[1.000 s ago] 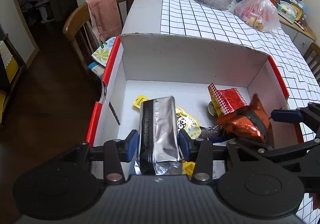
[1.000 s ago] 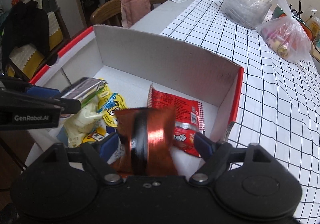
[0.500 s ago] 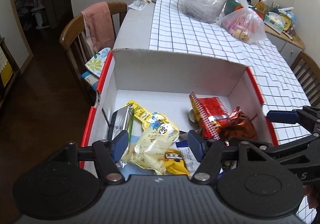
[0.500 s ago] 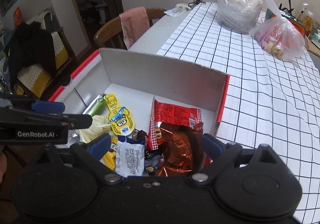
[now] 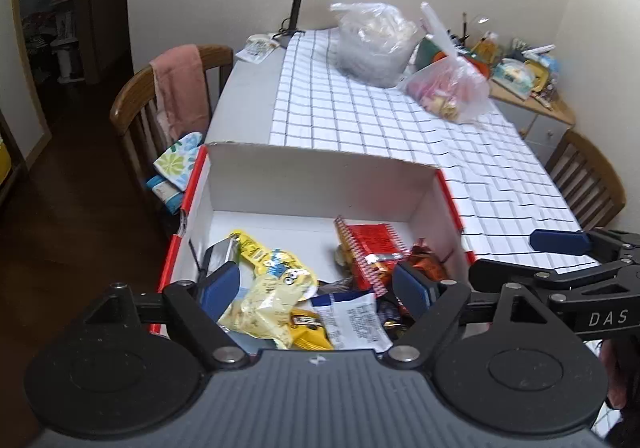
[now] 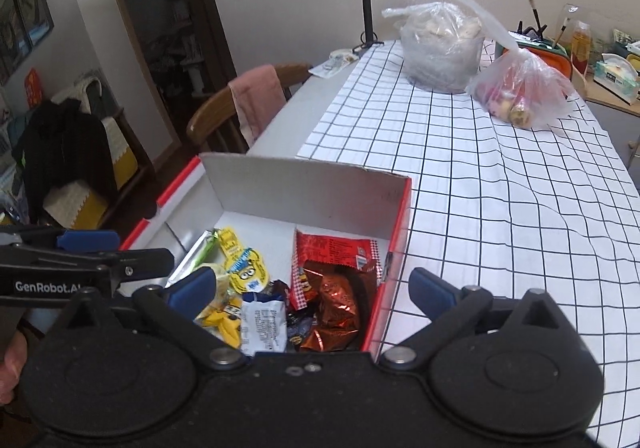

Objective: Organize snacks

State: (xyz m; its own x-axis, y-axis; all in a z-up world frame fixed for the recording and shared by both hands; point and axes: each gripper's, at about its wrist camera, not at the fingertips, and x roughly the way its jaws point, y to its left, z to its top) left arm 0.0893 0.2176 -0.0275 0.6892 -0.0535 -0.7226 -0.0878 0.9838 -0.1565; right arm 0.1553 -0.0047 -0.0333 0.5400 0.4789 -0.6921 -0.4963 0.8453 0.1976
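While both tools hang over the red-edged white cardboard box (image 5: pixel 320 184) on the counter (image 6: pixel 500 208), left tool (image 5: pixel 316 286) jaws just opened, nothing gripped. Silver foil pouch (image 5: pixel 216 254) lies half hidden at the box's left wall. Copper foil bag (image 6: pixel 336 304) lies by the right wall under the right tool (image 6: pixel 312 288), jaws just spread, empty; near snacks cut off.

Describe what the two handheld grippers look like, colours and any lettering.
Both are black linkage frames with blue pads and silver pivot bolts over round black discs. The left gripper has a grey body and white "GenRobot.AI" lettering on its side; the right gripper has a black body and reads "DAS".
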